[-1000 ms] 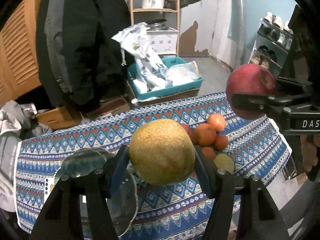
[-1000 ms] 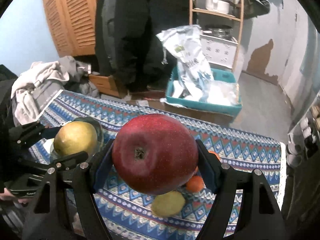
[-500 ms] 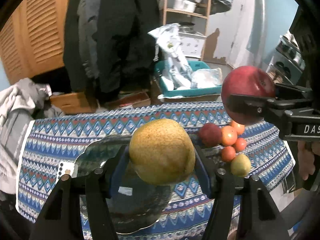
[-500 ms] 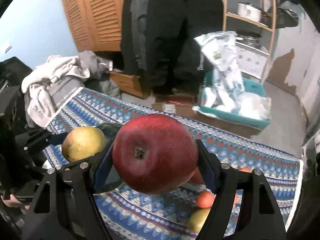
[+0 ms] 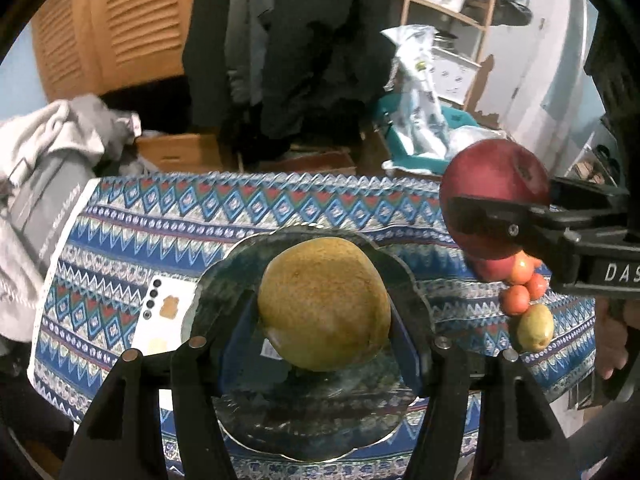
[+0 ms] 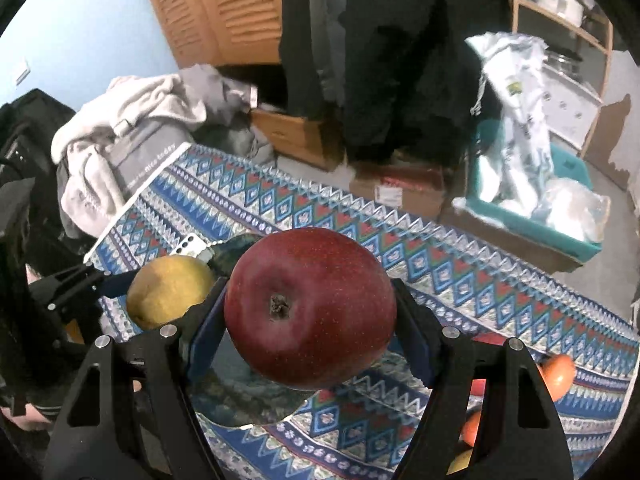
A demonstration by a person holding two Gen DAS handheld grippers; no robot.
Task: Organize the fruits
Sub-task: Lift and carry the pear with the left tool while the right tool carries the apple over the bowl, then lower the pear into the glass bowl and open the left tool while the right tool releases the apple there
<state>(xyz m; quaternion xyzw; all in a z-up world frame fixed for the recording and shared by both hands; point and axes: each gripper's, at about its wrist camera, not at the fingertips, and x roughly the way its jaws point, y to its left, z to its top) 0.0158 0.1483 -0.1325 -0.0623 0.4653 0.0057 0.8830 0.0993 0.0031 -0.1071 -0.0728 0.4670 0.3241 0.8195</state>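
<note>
Fruits are held aloft: the left gripper (image 5: 324, 308) has its fingers (image 5: 404, 340) clamped on a yellow pear (image 5: 324, 304), frame centre, above the glass plate (image 5: 320, 432). The right gripper (image 6: 310, 312) is clamped on a red apple (image 6: 310, 306), centre of its view. Risk: round skins could slip, dropping onto glass; a phone (image 5: 160, 320) touches the plate's left rim on the worktop (image 5: 200, 216).
</note>
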